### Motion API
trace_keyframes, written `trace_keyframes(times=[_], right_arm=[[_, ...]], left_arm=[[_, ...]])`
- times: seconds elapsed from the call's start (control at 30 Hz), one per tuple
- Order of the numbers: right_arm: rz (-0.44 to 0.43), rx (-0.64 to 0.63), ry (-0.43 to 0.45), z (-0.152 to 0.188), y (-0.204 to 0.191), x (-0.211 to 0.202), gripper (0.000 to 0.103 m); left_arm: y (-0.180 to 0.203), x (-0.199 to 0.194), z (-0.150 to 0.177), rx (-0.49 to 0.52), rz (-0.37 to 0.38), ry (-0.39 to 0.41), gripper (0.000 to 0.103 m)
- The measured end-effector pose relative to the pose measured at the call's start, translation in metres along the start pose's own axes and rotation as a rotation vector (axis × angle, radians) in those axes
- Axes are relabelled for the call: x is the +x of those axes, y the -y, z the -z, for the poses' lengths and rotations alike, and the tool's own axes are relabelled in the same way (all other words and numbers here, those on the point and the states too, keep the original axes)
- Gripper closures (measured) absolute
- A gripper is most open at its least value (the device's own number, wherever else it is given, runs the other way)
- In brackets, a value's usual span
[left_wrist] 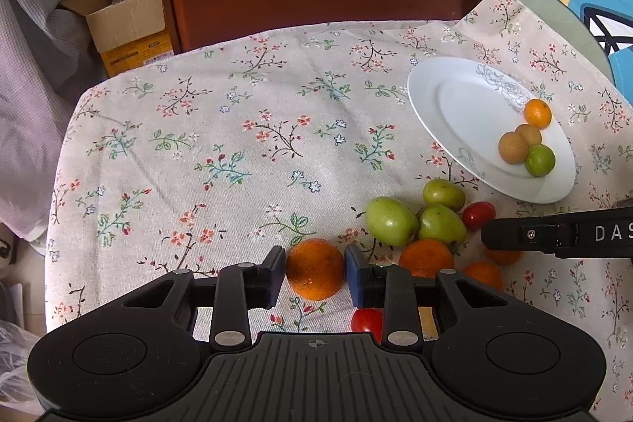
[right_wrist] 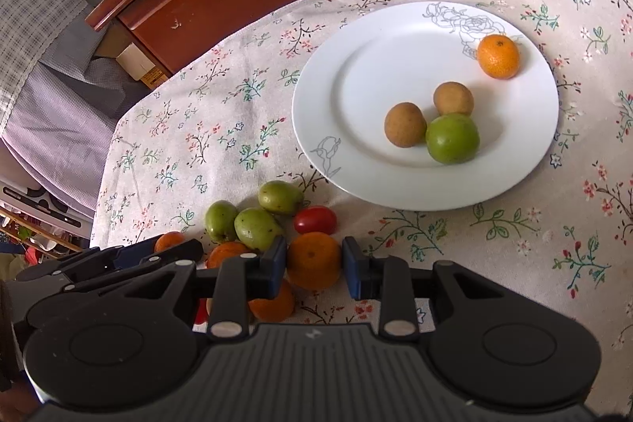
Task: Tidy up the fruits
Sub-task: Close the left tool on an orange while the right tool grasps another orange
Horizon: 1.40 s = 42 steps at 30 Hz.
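While the left wrist view is checked first: the left gripper (left_wrist: 315, 271) is closed around an orange (left_wrist: 315, 268) on the floral tablecloth (left_wrist: 198, 153), pads touching both sides at its widest part. Whether it is lifted cannot be told. Beside it to the right a loose pile is seen: three green fruits (left_wrist: 415, 216), a cherry tomato (left_wrist: 478, 215), more oranges (left_wrist: 426, 257), and a second tomato (left_wrist: 368, 319) under the fingers. The white plate (left_wrist: 447, 105) sits well apart, far right, with four fruits already on it.

Right wrist view: the right gripper (right_wrist: 314, 265) is clamped likewise on a second orange (right_wrist: 313, 260) at the pile's plate-side edge (same grip, across the widest part). The plate (right_wrist: 356, 74) lies just beyond, holding a small orange (right_wrist: 498, 55), two brown fruits (right_wrist: 405, 124) and a green one (right_wrist: 452, 139).

Handling, as judged: the oranges are light, firm with slightly yielding peel, round, so rolling is likely once released. Moderate squeeze across the middle is advised. Tomatoes are thin-skinned and smooth; gentler pressure is needed. On the glazed plate, fruit should be set down low, not dropped.
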State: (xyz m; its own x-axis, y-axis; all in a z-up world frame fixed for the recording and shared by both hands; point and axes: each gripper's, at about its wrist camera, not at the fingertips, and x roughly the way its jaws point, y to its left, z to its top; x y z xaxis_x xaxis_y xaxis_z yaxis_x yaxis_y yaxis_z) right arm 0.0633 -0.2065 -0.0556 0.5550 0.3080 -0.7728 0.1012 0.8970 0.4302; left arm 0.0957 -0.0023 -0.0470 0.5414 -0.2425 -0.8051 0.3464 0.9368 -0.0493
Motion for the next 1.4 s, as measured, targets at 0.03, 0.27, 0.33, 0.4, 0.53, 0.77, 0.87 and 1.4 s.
trace_keyframes(times=[0.03,0.27,0.33,0.4,0.53,0.77,0.87,1.4], right_arm=[[0.001,-0.006,0.005,0.0,-0.001,-0.001,0.073],[0.004,-0.006,-0.009,0.0,-0.001,0.003,0.073],[0.011,0.002,-0.013,0.001,0.001,0.005,0.072],[0.012,-0.006,-0.014,0.001,0.0,0.005,0.071],[0.009,-0.008,-0.026,0.001,-0.001,0.005,0.07],[0.01,-0.025,-0.016,0.0,-0.002,0.002,0.072],[0.006,-0.045,0.007,-0.001,-0.006,-0.003,0.073],[-0.014,-0.118,0.117,-0.014,-0.018,-0.03,0.073]], left_arm=[[0.0,0.0,0.0,-0.001,0.001,0.002,0.074],[0.002,0.003,0.002,0.006,-0.007,-0.004,0.072],[0.003,0.004,0.002,0.012,-0.015,-0.003,0.072],[0.004,0.004,0.002,0.022,-0.02,-0.002,0.072],[0.004,0.002,0.002,0.021,-0.016,0.007,0.074],[0.002,-0.006,-0.002,-0.001,-0.017,0.039,0.074],[0.004,-0.01,-0.005,0.001,-0.01,0.049,0.074],[0.023,-0.043,-0.02,0.06,0.006,0.202,0.074]])
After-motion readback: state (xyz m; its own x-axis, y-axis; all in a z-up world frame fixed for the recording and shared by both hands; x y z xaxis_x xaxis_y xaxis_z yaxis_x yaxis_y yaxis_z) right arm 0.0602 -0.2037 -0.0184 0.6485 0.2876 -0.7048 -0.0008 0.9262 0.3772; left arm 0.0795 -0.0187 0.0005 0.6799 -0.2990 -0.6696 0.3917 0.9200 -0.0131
